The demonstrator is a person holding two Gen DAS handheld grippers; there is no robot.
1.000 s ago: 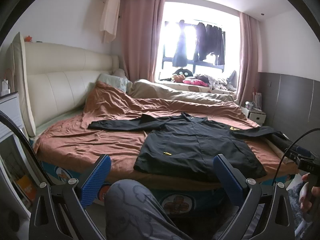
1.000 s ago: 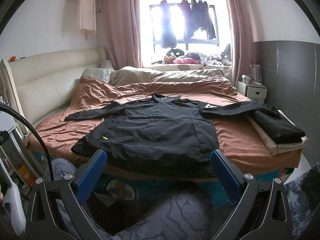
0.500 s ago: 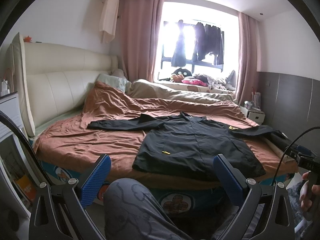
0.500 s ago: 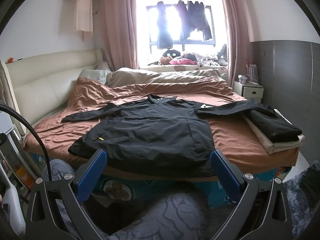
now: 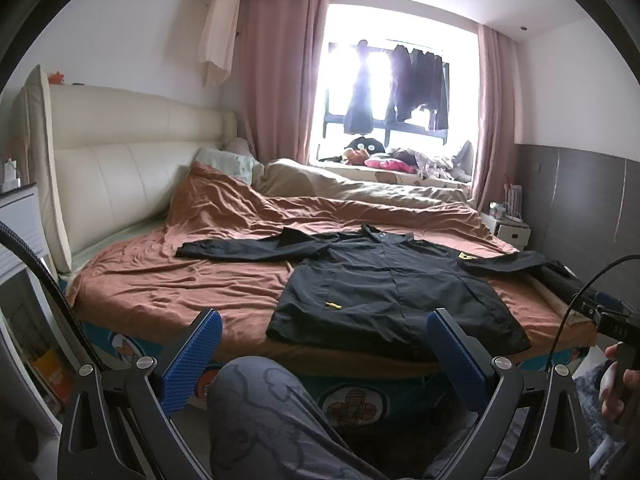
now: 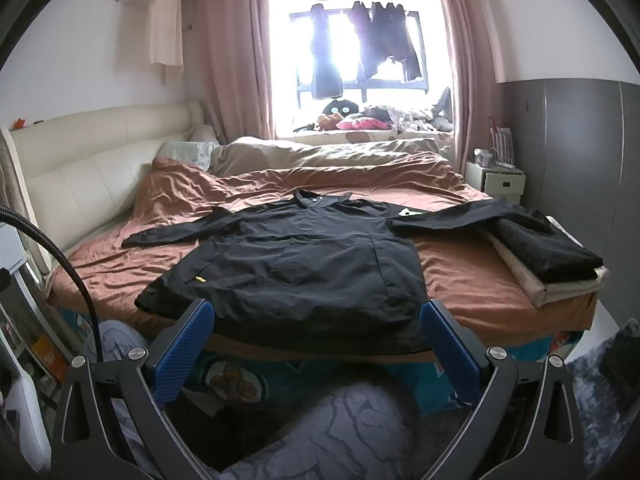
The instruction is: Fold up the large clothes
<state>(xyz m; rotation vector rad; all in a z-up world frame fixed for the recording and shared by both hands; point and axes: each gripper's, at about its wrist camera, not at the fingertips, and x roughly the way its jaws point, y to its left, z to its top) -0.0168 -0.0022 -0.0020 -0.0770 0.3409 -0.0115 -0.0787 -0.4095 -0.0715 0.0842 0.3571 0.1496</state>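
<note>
- Cream headboard (image 6: 80, 168) far left, behind rust-brown bedspread (image 6: 460, 280).
- Left gripper (image 5: 324, 354): blue-padded fingers spread wide, nothing between them, held short of the bed above a knee in grey patterned trousers (image 5: 260, 408).
- Black jacket (image 6: 296, 264) lies flat on the bedspread, both sleeves stretched out, hem at the near edge.
- Right gripper (image 6: 316, 346): fingers apart, empty, near the hem, not touching.
- Folded dark garment (image 6: 548, 252) on a cream folded one (image 6: 560, 286), far right; right sleeve tip reaches it.
</note>
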